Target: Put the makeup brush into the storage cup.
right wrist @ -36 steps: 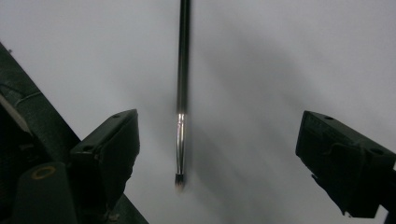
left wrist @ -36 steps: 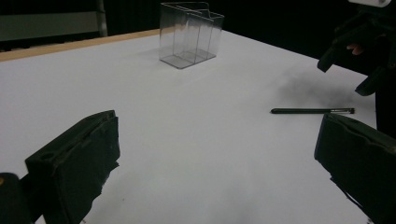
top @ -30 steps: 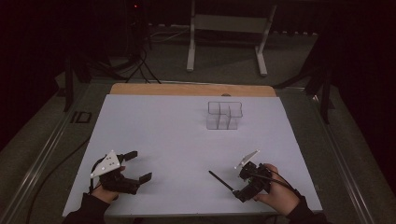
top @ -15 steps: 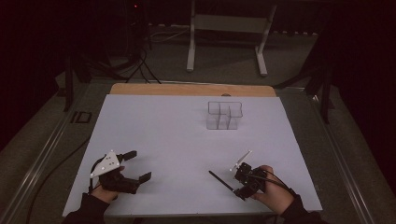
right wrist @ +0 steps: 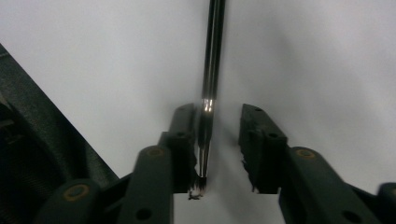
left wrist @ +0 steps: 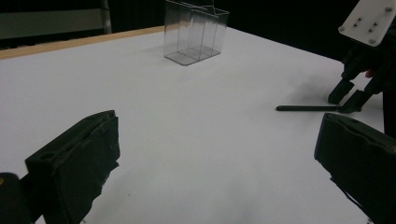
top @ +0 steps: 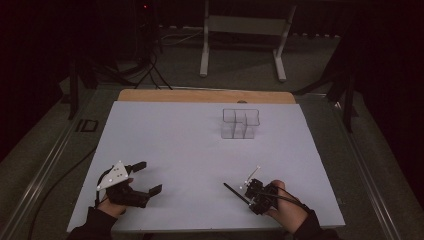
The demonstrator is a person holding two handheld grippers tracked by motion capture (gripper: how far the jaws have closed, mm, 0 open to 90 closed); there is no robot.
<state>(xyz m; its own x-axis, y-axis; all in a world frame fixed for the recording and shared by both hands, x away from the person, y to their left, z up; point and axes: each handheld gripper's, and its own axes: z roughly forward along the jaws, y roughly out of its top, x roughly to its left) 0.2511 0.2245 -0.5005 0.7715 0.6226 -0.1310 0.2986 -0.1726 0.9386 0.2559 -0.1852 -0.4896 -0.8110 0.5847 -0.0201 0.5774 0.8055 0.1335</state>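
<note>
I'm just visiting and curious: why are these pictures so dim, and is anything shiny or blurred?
High view: the white table is lit, the room behind is dark. Left gripper view: its near jaws look soft, the clear box is sharper. Right gripper view: a glare streak runs along the black pen between the jaws.

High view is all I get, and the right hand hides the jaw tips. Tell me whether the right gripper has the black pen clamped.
Observer: Not clamped. In the right gripper view the black pen lies between the jaws of the right gripper, which have just been closing. It rests against one jaw, with a gap to the other.
Operator: Tell me whether the pen has lifted.
Observer: No. The left gripper view looks low across the table, and the pen lies flat on it.
Operator: Report on the clear container.
Observer: In the left gripper view the clear container stands upright and looks empty.
</note>
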